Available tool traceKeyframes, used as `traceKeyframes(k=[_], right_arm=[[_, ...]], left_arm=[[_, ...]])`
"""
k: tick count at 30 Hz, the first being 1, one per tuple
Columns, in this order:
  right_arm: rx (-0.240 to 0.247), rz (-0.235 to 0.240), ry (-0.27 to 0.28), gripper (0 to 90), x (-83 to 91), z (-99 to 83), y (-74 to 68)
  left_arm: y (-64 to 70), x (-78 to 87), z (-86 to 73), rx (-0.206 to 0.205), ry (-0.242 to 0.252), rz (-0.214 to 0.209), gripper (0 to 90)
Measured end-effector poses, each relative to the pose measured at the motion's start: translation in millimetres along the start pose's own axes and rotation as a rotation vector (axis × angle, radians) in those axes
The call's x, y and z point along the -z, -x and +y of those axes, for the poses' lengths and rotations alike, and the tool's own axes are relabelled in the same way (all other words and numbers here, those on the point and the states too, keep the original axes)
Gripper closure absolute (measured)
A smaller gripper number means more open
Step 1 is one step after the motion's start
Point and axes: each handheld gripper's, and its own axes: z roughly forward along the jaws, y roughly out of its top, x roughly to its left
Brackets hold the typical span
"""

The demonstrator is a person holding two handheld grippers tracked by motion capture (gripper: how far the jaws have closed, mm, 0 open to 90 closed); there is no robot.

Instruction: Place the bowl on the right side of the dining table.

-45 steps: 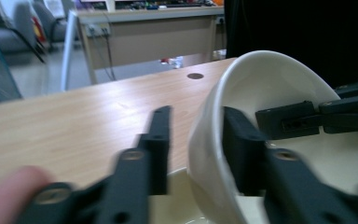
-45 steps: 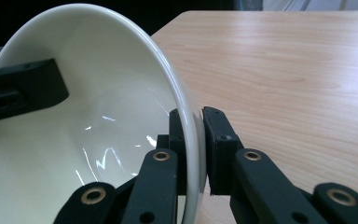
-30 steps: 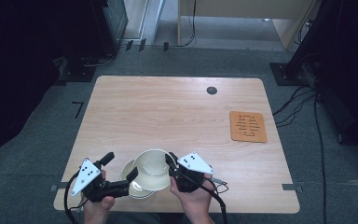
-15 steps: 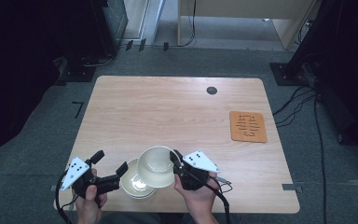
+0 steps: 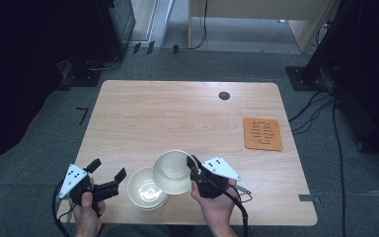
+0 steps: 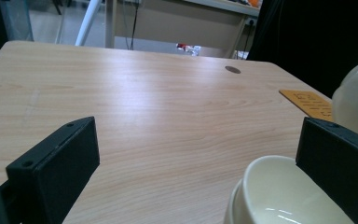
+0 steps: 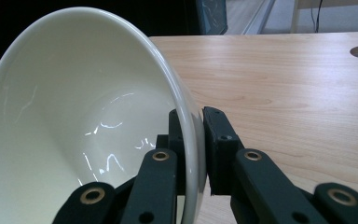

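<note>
Right gripper [image 5: 193,169] pinches rim of upper bowl [image 5: 172,172], now lifted and tilted clear above lower bowl [image 5: 147,194] at table [image 5: 177,118] front edge. Left gripper [image 5: 109,174] jaws wide, empty, withdrawn left of lower bowl.

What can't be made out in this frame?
- Stack, high view: how many bowls it holds; the lifted bowl overlaps it.
- Orange mat, high view: its pattern is too small to read.
- Lifted bowl's underside, right gripper view: faces away from the right hand-held gripper.
</note>
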Motion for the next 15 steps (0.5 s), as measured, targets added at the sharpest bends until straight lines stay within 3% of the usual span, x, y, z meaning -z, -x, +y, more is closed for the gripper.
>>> traceKeyframes(k=[15], right_arm=[[-0.021,-0.038,0.018,82.9,5.6,5.2,15.0]], left_arm=[[-21.9,-3.6,-8.0,0.017,-0.050,0.073,0.0]])
